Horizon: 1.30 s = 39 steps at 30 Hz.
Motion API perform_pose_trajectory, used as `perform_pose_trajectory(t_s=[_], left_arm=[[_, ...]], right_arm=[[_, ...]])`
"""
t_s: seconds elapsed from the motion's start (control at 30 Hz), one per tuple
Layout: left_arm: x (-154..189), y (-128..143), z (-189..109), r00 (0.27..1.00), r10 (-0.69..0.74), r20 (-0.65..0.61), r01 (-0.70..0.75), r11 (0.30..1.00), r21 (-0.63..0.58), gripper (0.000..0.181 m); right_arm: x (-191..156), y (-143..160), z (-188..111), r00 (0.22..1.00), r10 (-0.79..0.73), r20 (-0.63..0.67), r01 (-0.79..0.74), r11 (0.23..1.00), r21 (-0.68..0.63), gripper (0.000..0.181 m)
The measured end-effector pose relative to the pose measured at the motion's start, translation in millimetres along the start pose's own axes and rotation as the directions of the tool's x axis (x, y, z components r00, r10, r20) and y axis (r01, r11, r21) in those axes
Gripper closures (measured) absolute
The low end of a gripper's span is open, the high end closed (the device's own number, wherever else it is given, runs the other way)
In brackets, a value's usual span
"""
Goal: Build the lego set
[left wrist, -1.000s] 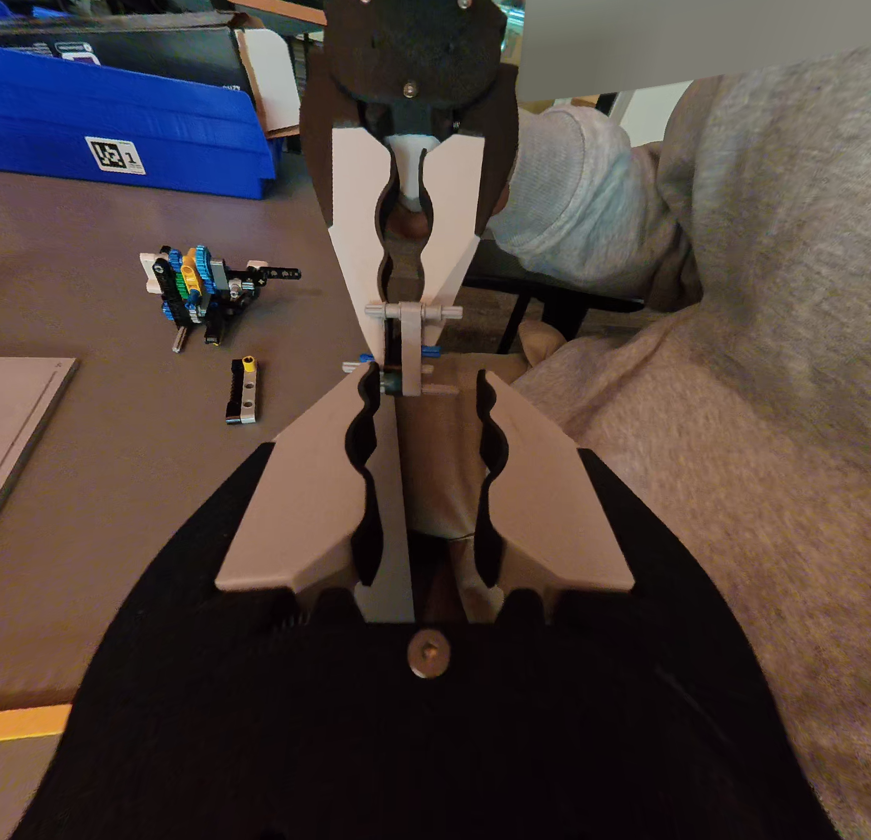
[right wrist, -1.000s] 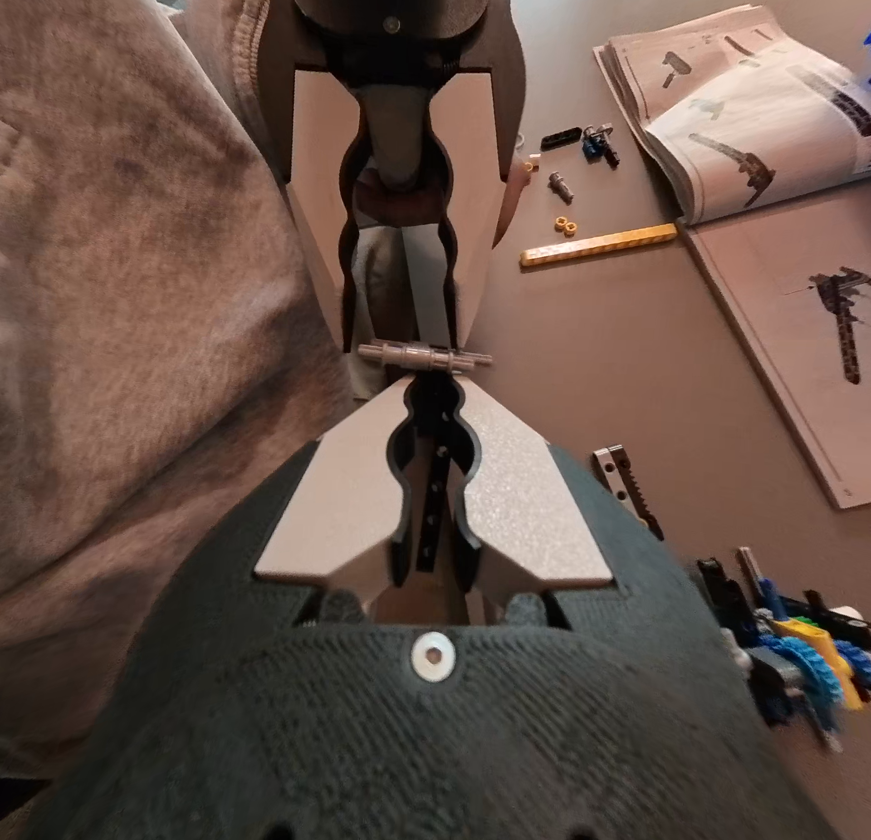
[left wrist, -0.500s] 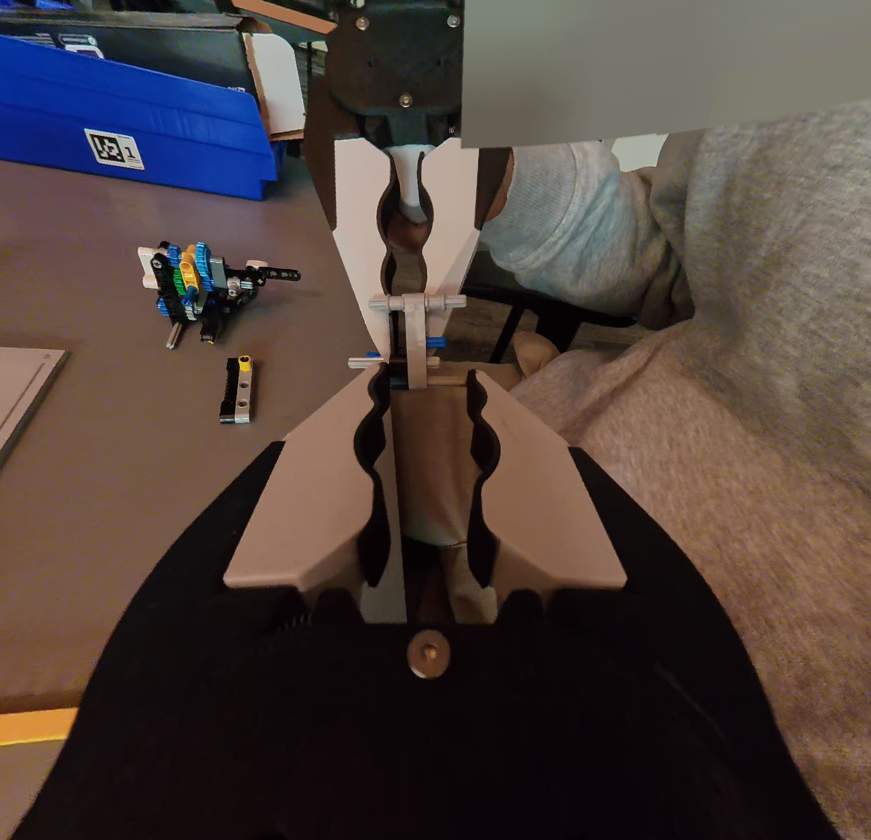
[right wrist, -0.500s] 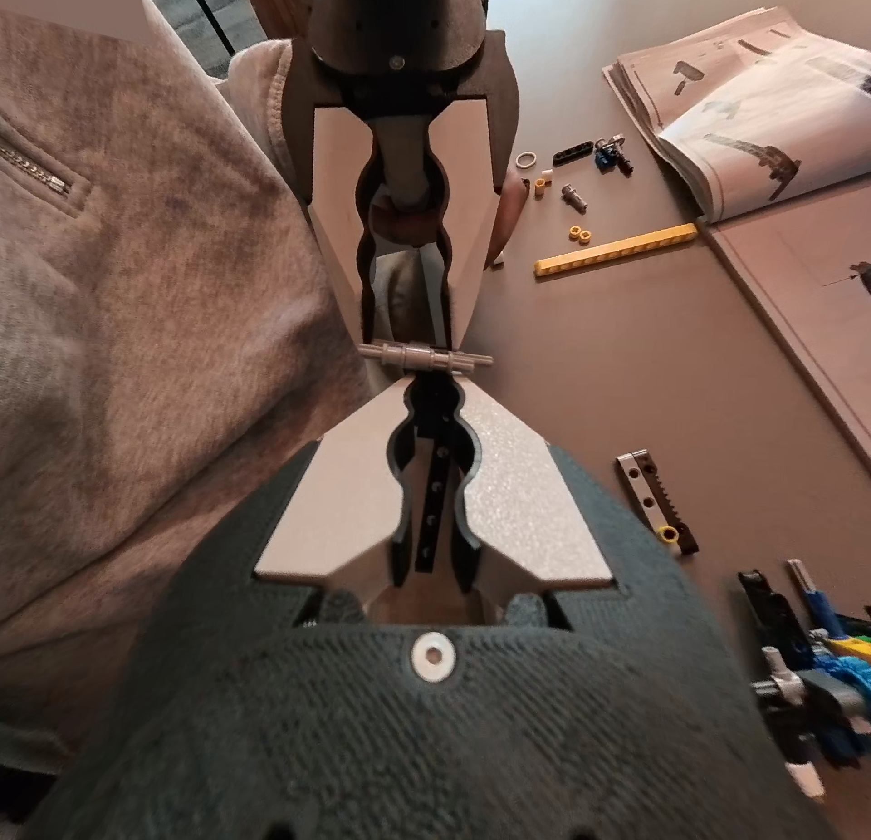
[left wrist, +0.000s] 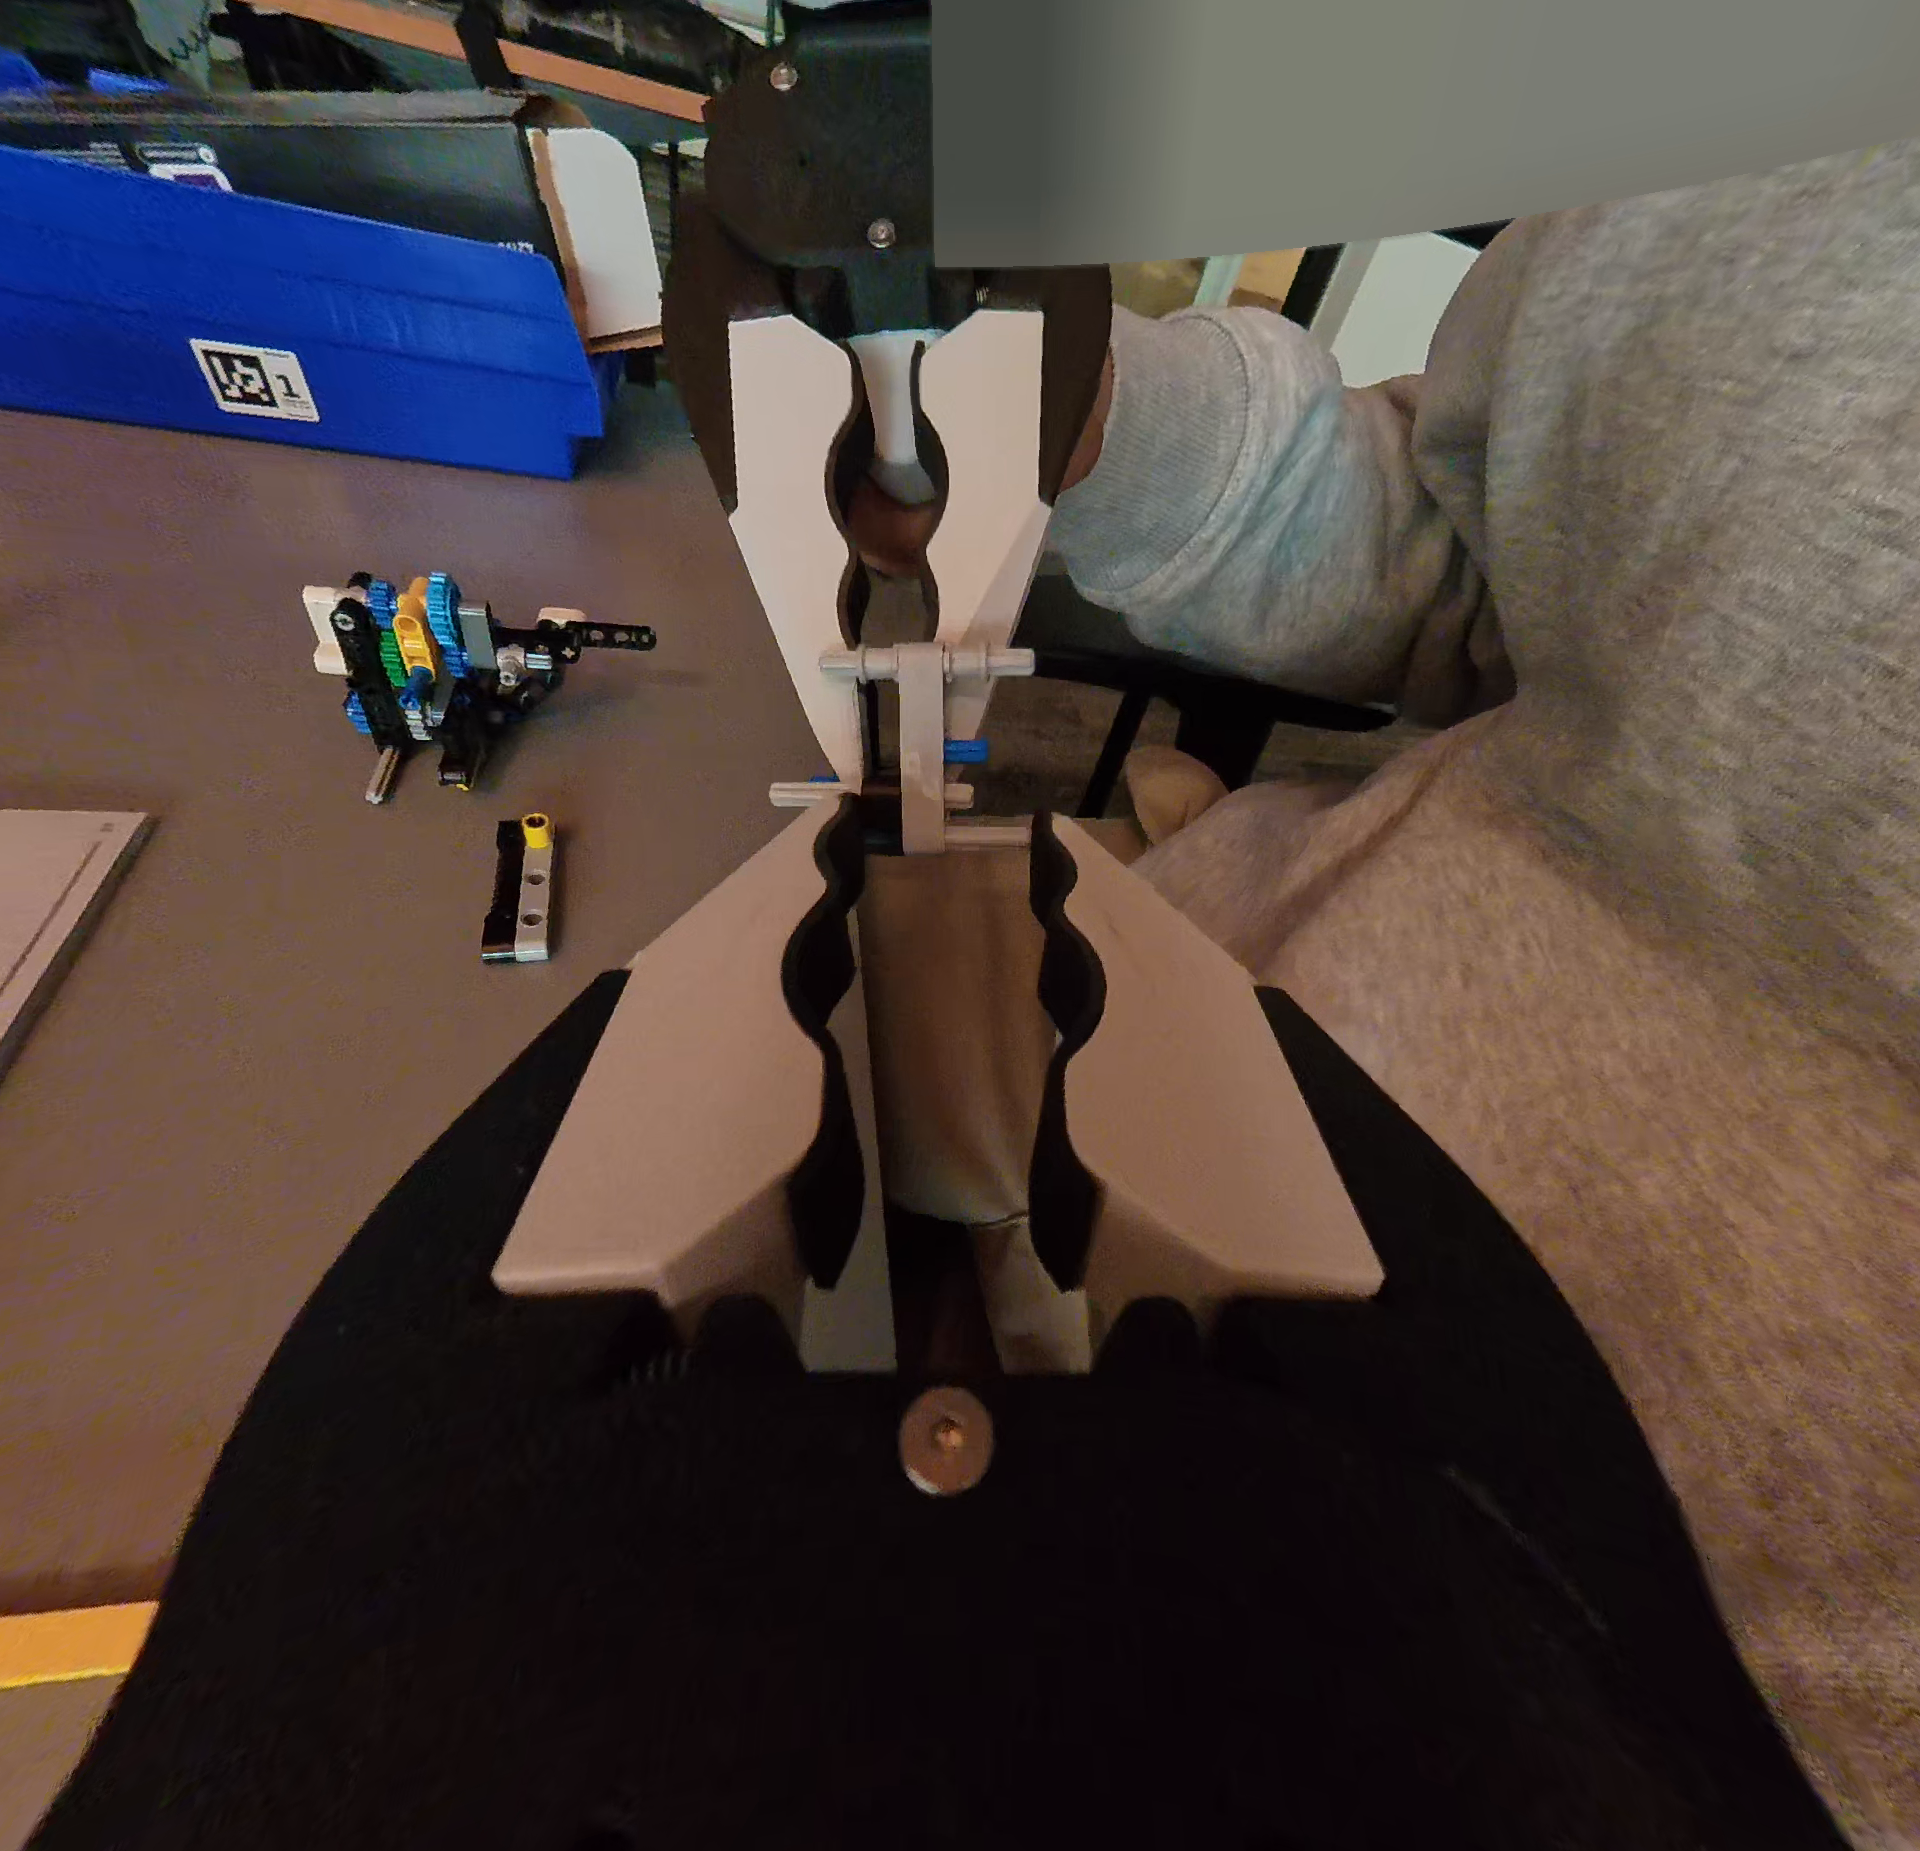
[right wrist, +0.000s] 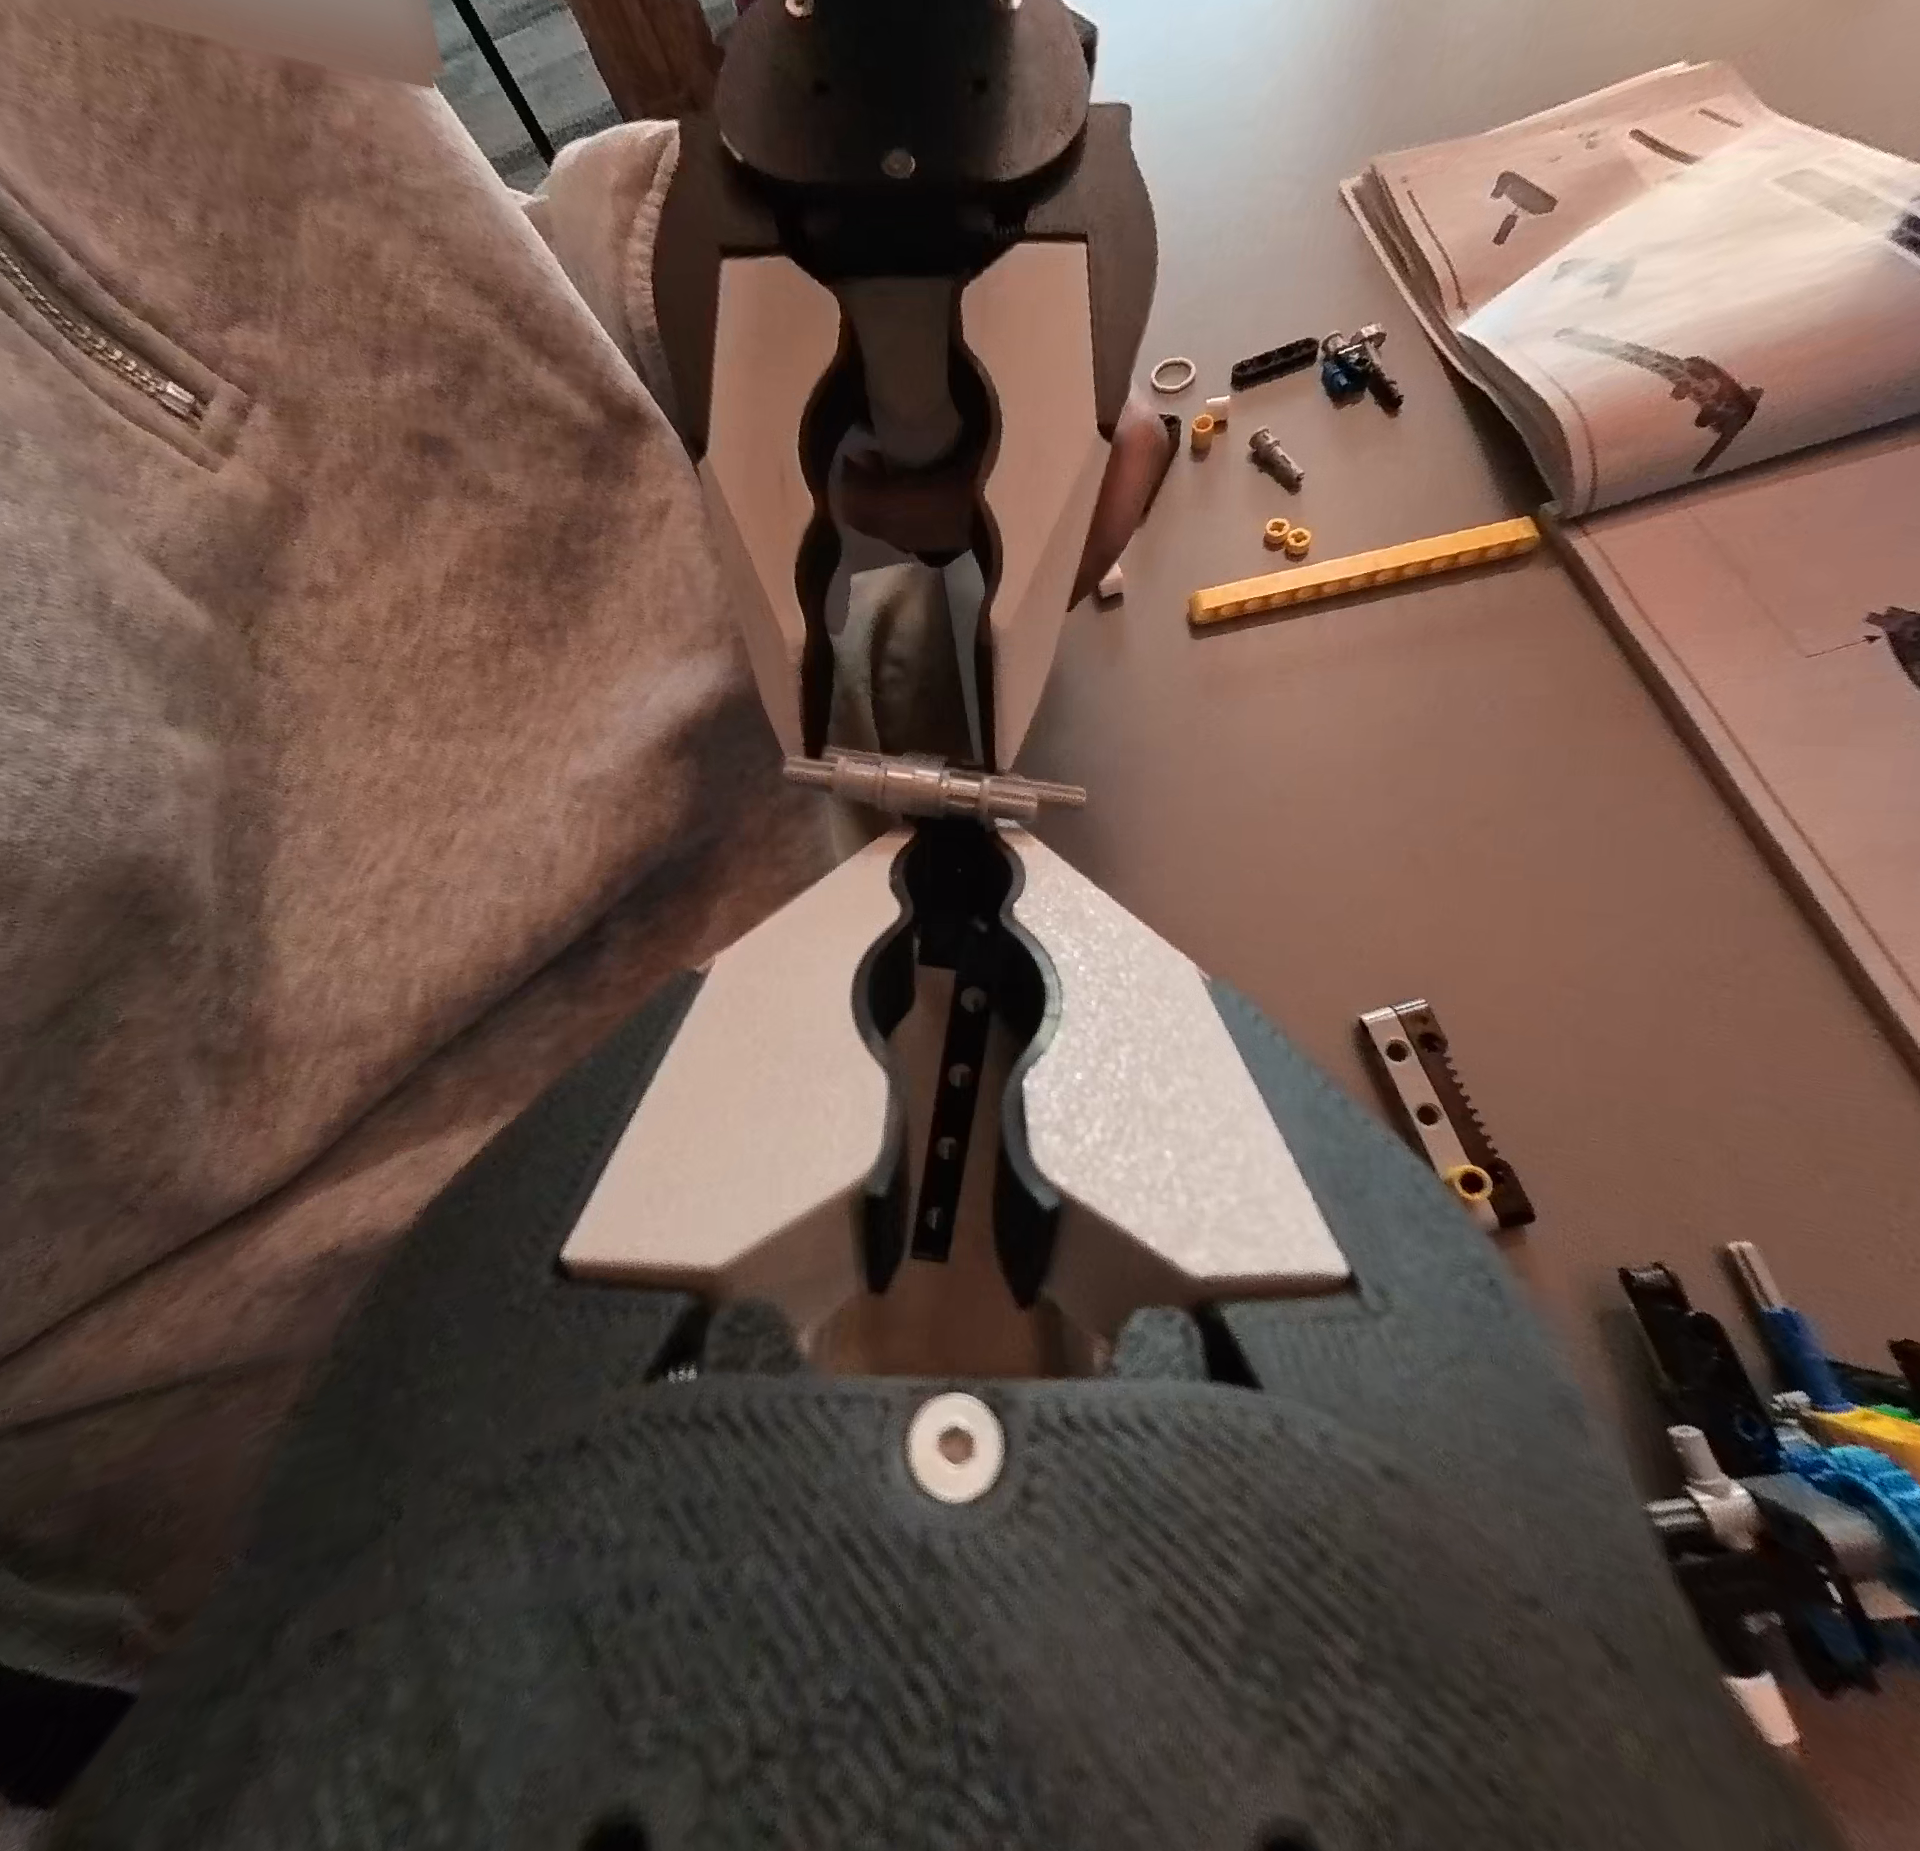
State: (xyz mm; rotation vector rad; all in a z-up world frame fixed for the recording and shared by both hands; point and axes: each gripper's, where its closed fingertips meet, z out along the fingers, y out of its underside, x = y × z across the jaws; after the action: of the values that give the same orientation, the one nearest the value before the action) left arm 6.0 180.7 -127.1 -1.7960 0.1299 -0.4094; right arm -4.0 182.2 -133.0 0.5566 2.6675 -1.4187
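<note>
Behind the brown counter (left wrist: 260, 1022) sits a blue bin (left wrist: 312, 315) bearing a square coded sticker, while left tongs (left wrist: 940, 835) gape and right tongs (right wrist: 961, 845), nearly closed, pinch the grey-and-black Technic subassembly (left wrist: 920, 741) mid-air between them.

The two grippers met tip to tip, the left gripper (left wrist: 940, 835) facing the right gripper (right wrist: 956, 845), with a small lego sub-assembly (left wrist: 920, 752) between them above the person's lap. On the surface (left wrist: 260, 1126), a larger lego assembly (left wrist: 447, 669) lay beyond a short beam piece (left wrist: 520, 902). A storage bin (left wrist: 281, 315) stood behind them. In the right wrist view, an instruction booklet (right wrist: 1662, 274) lay far right, with loose small parts (right wrist: 1299, 399) and a long beam (right wrist: 1361, 570) nearer.
</note>
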Motion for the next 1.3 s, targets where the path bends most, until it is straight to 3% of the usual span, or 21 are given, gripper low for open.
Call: perform_pose_trajectory(t_s=[1.3], left_arm=[[-3.1, -2.9, 0.4, 0.999, 0.043, 0.004, -0.043, 0.998, 0.052, 0.152]], right_arm=[[0.0, -4.2, -2.7, 0.995, -0.052, -0.082, 0.051, 0.999, -0.011, 0.174]])
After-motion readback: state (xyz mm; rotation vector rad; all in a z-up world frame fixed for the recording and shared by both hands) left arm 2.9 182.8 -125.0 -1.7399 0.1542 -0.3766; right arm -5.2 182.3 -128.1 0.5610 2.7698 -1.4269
